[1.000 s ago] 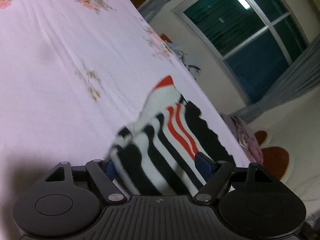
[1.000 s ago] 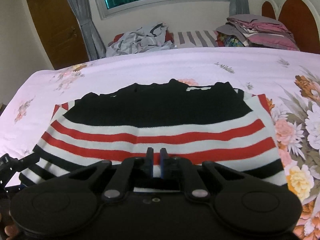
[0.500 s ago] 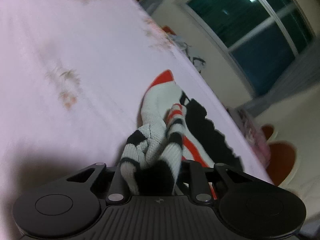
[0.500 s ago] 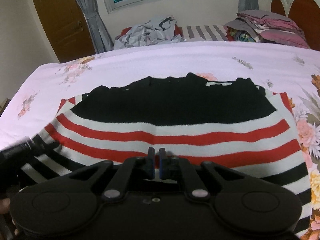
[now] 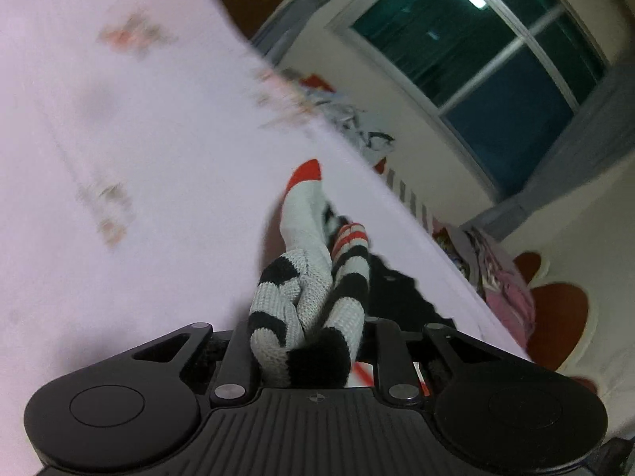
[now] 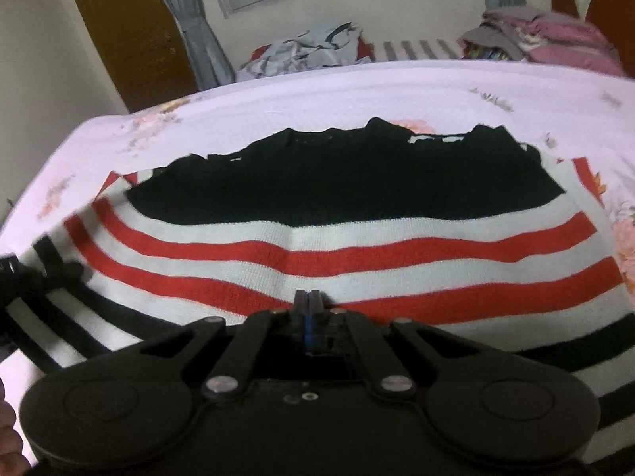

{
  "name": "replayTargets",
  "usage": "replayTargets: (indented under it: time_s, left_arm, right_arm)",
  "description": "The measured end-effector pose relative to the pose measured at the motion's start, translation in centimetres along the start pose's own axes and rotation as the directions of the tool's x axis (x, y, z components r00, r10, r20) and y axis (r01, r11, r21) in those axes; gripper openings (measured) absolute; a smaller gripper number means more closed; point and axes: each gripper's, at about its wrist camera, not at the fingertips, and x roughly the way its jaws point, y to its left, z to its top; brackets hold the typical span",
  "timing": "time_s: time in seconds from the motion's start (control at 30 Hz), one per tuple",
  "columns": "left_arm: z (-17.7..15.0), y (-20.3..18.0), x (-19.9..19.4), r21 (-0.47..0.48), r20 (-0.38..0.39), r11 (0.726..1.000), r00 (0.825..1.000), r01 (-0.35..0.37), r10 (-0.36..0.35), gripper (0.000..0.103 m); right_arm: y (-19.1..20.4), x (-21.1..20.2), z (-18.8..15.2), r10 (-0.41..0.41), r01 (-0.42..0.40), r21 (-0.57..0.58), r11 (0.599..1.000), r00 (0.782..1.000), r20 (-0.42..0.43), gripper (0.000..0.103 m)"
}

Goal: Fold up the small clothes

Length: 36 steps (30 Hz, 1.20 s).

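A knitted sweater [image 6: 357,206] with black, white and red stripes lies spread on the pink floral bedsheet [image 6: 278,95]. My left gripper [image 5: 307,341] is shut on a bunched black-and-white striped edge of the sweater [image 5: 305,309] and holds it lifted off the bed. It shows at the far left of the right wrist view [image 6: 16,273], at the sweater's left edge. My right gripper [image 6: 308,305] is shut, its tips resting over the red stripes near the sweater's near edge; whether cloth is pinched between them is not visible.
A pile of grey and white clothes [image 6: 305,51] lies at the bed's far side. Folded pink and grey laundry [image 6: 547,35] is stacked by the red headboard [image 6: 611,8]. A wooden door [image 6: 131,27] and a curtained window [image 5: 476,51] are behind.
My left gripper closed on the sweater's striped edge and lifted it, bunching the cloth. The right gripper moved closer over the sweater and stayed shut.
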Motion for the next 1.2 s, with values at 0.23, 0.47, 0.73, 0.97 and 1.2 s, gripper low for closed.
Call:
replayTargets:
  time_s: [0.23, 0.47, 0.73, 0.97, 1.2]
  left_arm:
    - [-2.3, -14.3, -1.1, 0.269, -0.024, 0.959, 0.996, 0.093, -0.089, 0.018]
    - [-14.1, -26.6, 4.6, 0.6, -0.309, 0.783, 0.95, 0.163, 0.039, 0.019]
    - [-15.0, -29.6, -0.4, 0.685, -0.28, 0.689, 0.958, 0.239, -0.054, 0.071]
    - [-4.8, -21.7, -0.6, 0.636, -0.09, 0.772, 0.992, -0.013, 0.09, 0.05]
    - [-3.9, -16.3, 4.1, 0.54, -0.216, 0.841, 0.972, 0.039, 0.094, 0.048]
  right_arm:
    - [-9.8, -7.8, 0.3, -0.014, -0.019, 0.172, 0.985, 0.982, 0.188, 0.006]
    - [-19.9, -13.9, -0.3, -0.051, -0.022, 0.313, 0.95, 0.973, 0.223, 0.009]
    - [-23.3, -16.2, -1.4, 0.043, -0.119, 0.346, 0.931, 0.975, 0.218, 0.049]
    - [-18.7, -11.6, 1.2, 0.254, -0.281, 0.286, 0.916, 0.958, 0.13, 0.048]
    - [-16.3, -5.8, 3.2, 0.198, -0.192, 0.248, 0.95, 0.98, -0.002, 0.047]
